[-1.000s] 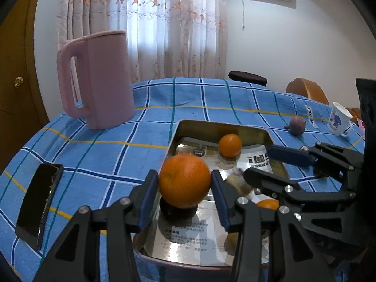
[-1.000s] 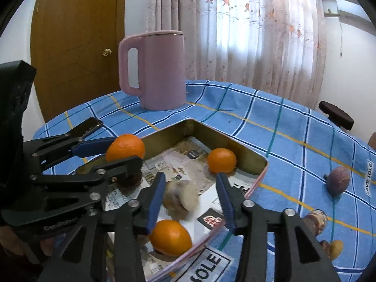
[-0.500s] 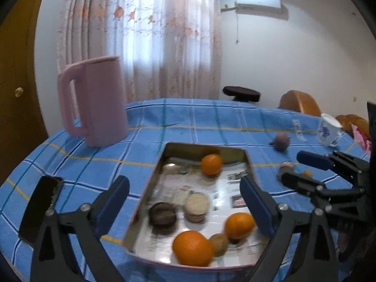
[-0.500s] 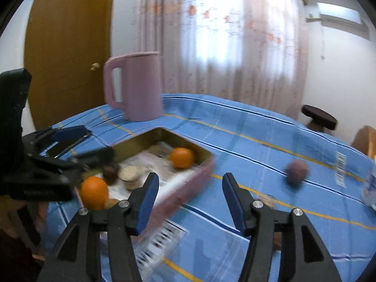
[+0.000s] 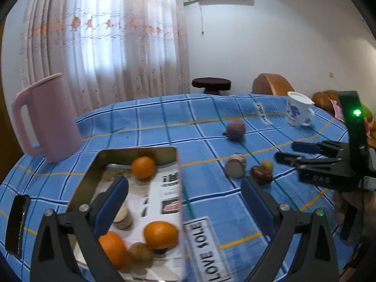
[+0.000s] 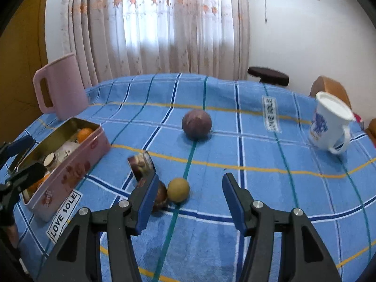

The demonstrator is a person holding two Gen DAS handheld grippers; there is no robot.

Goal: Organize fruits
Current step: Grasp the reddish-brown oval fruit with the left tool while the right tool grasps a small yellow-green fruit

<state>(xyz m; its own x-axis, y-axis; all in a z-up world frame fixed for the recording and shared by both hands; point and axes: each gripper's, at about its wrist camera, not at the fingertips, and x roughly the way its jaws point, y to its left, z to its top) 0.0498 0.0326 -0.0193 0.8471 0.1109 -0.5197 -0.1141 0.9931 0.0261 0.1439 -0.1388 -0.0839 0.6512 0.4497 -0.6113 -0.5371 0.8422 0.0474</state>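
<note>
A pink tin [image 5: 179, 176] holds three oranges [image 5: 161, 233] and some smaller pieces. My left gripper [image 5: 184, 184] stands wide open above the tin's right side, with nothing between its fingers. To the right, loose on the blue checked cloth, lie a purple round fruit [image 6: 197, 124], a cut fruit [image 6: 141, 164], a brown fruit [image 6: 162, 196] and a small yellow fruit [image 6: 178, 189]. My right gripper [image 6: 190, 183] is open just in front of these. The yellow fruit sits in the gap near its left finger, untouched. The brown fruit is partly hidden behind that finger.
A pink jug [image 5: 47, 122] stands at the far left of the round table. A white mug [image 6: 329, 127] sits at the right. A dark phone [image 5: 17, 223] lies near the left edge. A stool [image 5: 211, 84] and a chair back stand beyond the table.
My left gripper let go of the big orange, which now lies in the tin, then opened wide and drew back. My right gripper swung right from the tin to the loose fruits and widened.
</note>
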